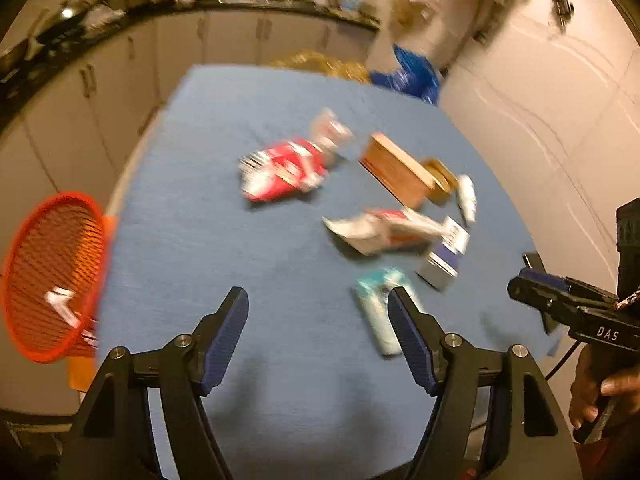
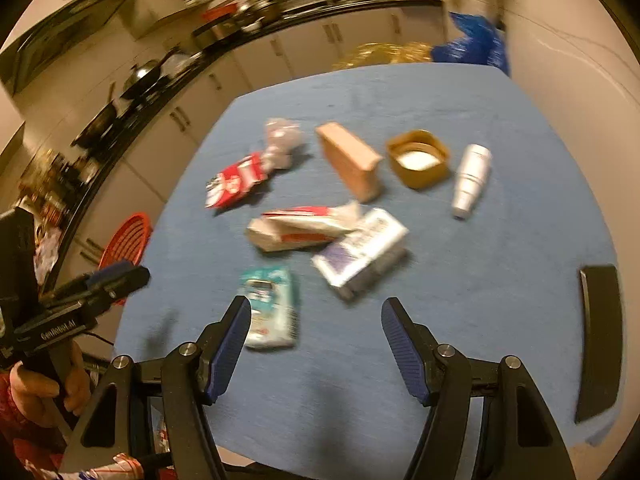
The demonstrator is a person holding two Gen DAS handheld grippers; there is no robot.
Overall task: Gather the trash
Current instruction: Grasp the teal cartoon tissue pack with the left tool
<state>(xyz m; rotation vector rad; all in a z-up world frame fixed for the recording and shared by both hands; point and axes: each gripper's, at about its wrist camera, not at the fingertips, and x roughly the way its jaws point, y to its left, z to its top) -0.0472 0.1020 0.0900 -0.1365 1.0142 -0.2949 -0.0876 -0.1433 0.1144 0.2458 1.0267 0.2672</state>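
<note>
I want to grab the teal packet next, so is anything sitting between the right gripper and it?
Nothing visible. The right gripper is open and empty above bare blue cloth, and the teal packet lies just beyond its left finger with no other trash between.

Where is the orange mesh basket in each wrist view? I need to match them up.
Left wrist: orange mesh basket at far left, off the blue table's edge.
Right wrist: same basket at left, partly behind the left gripper.
Shared landmark: teal packet.
</note>
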